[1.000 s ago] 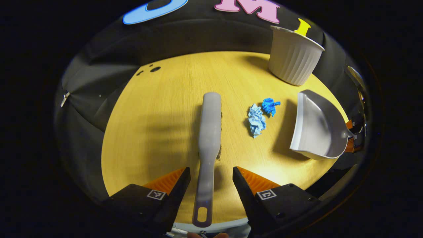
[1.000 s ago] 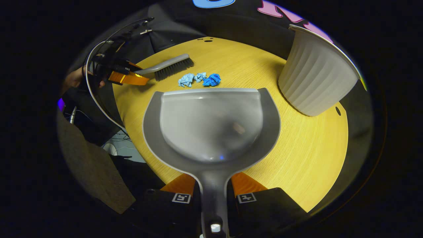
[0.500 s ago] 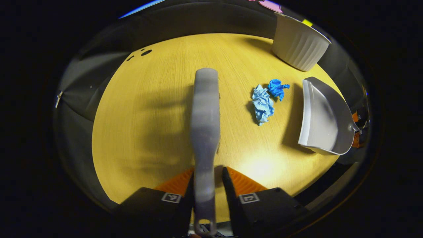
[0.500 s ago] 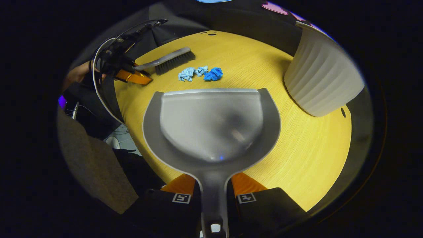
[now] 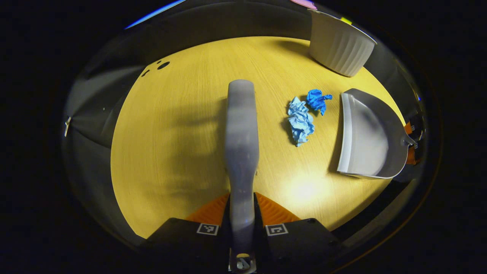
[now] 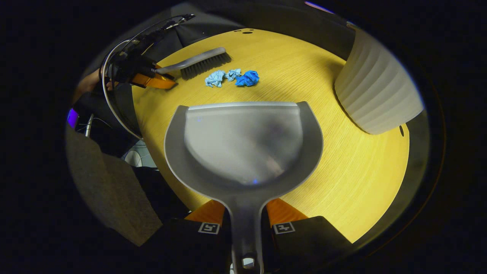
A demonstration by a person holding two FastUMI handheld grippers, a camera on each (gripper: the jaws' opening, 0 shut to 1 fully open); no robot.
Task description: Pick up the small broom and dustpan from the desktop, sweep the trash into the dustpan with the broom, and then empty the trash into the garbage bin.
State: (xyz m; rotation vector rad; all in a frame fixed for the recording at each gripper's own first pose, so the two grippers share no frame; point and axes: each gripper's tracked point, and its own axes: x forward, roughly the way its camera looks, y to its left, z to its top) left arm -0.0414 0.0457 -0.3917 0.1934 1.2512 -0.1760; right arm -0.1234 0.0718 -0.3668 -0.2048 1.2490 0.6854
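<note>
between broom [image 5: 241, 129] and dustpan [image 5: 367, 137], seemingly two paper wads [image 5: 301, 121].

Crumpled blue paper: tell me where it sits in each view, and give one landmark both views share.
Left gripper view: the crumpled blue paper lies right of centre, between the broom and the dustpan.
Right gripper view: the paper lies near the top, beyond the dustpan's front edge, right of the broom's bristles.
Shared landmark: the white ribbed bin.

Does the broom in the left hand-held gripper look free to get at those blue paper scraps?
Probably yes. The broom lies right beside the paper scraps with bare table between, and the dustpan waits on their far side.
</note>
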